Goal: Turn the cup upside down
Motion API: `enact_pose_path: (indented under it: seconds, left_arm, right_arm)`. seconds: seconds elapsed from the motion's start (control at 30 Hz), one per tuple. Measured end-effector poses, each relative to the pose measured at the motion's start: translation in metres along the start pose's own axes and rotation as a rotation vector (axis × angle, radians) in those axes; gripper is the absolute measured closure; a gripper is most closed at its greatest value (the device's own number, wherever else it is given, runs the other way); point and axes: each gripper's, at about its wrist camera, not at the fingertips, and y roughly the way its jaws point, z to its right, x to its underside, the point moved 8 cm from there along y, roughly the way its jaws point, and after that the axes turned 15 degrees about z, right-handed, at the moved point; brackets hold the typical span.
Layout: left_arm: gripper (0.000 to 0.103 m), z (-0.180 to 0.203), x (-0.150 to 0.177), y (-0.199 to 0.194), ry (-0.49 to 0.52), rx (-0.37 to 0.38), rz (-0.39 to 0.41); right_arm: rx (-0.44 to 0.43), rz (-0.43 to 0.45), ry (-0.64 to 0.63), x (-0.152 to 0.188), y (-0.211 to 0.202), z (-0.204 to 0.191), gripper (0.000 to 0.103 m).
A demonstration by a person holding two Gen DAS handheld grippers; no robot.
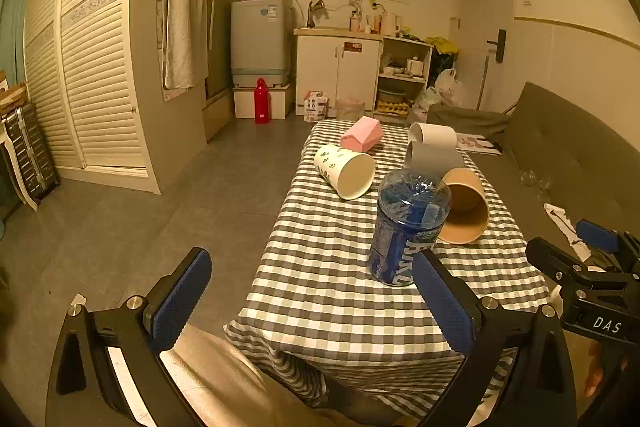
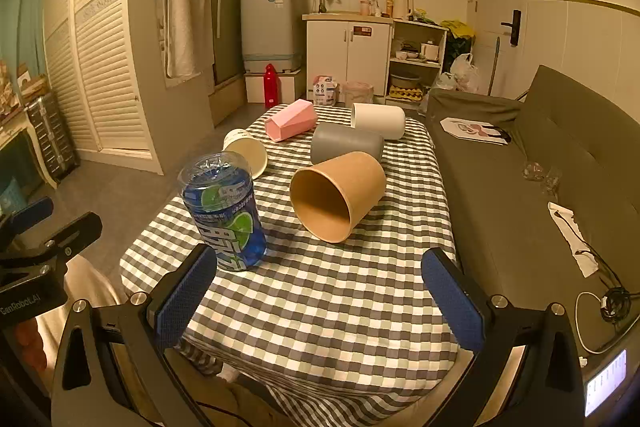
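Several cups lie on their sides on a checkered table (image 2: 320,299): a brown paper cup (image 2: 338,195) (image 1: 466,205), a grey cup (image 2: 346,143) (image 1: 434,157), a white cup (image 2: 378,121) (image 1: 434,135), a pink faceted cup (image 2: 290,121) (image 1: 362,133) and a white printed paper cup (image 1: 344,171) (image 2: 246,149). A blue transparent cup (image 2: 224,213) (image 1: 406,227) stands bottom up near the front. My left gripper (image 1: 312,297) is open and empty over the table's front left corner. My right gripper (image 2: 320,297) is open and empty over the front of the table.
A grey sofa (image 2: 540,155) runs along the table's right side with papers and cables on it. Bare floor (image 1: 180,195) lies left of the table. Kitchen cabinets (image 2: 348,55), a washing machine (image 2: 272,27) and a red bottle (image 2: 271,85) stand at the back.
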Motion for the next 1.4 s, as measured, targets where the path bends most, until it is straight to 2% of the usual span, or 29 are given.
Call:
enact_pose_path:
  seconds: [0.67,1.4]
  left_arm:
    - [0.000,-0.0094,0.0012,0.0009,-0.025,-0.037,-0.007]
    - [0.000,-0.0075,-0.0015,-0.0029,-0.017,-0.022,0.012]
  right_arm:
    - [0.005,-0.011,-0.007,0.0017,0.0006,-0.0021,0.000]
    - [0.008,-0.021,-0.011,0.0052,0.0015,-0.0024,0.000]
